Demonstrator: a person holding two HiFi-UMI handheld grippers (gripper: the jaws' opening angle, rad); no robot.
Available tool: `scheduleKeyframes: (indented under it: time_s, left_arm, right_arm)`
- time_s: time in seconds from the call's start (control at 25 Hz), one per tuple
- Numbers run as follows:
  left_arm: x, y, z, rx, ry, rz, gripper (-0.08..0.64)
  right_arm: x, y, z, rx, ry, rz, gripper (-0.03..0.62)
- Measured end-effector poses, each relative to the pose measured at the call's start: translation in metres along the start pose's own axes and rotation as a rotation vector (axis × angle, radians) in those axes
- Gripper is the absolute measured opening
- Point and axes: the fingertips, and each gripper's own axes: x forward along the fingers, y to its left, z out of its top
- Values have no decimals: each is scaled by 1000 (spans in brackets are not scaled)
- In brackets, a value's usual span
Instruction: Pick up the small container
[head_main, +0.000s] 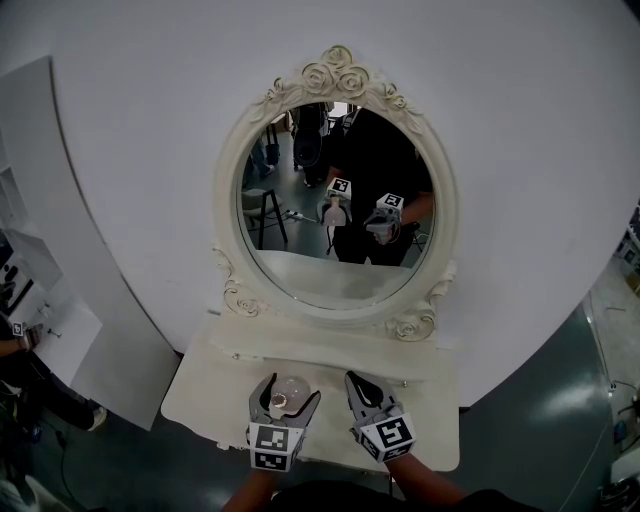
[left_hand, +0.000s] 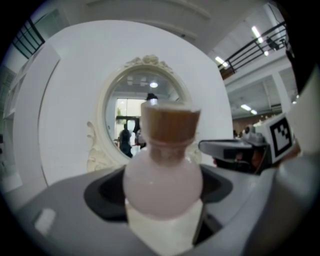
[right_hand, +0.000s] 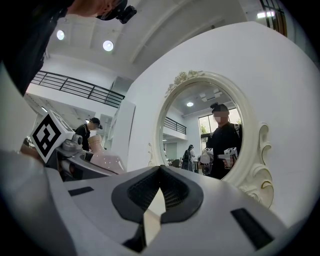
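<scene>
The small pale-pink glass container with a round belly and a tan cork stopper (left_hand: 162, 182) sits between the jaws of the left gripper (head_main: 287, 392). They are closed on its belly from both sides, with the dark pads pressed against the glass. It stands upright, stopper up, so its long axis runs across the line of the jaws. It is over the front of the cream-white vanity worktop (head_main: 430, 400), but I cannot tell whether its base still touches the surface. Judging by this, the grasp is made and the lift calls only for a straight rise.

The right gripper (right_hand: 159, 175) hangs just beside it with its jaws nearly together on nothing.

Behind stands an oval mirror in a carved cream frame (head_main: 338, 75).

No label or writing shows on the container. The only print is the black-and-white square markers on the grippers' cubes (head_main: 274, 445).
</scene>
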Motion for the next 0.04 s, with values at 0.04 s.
scheduleKeyframes:
  time_s: [0.04]
  left_arm:
    - [-1,0,0,-1,-1,-1,405]
  right_arm:
    - [0,0,-1,1,2,0,6]
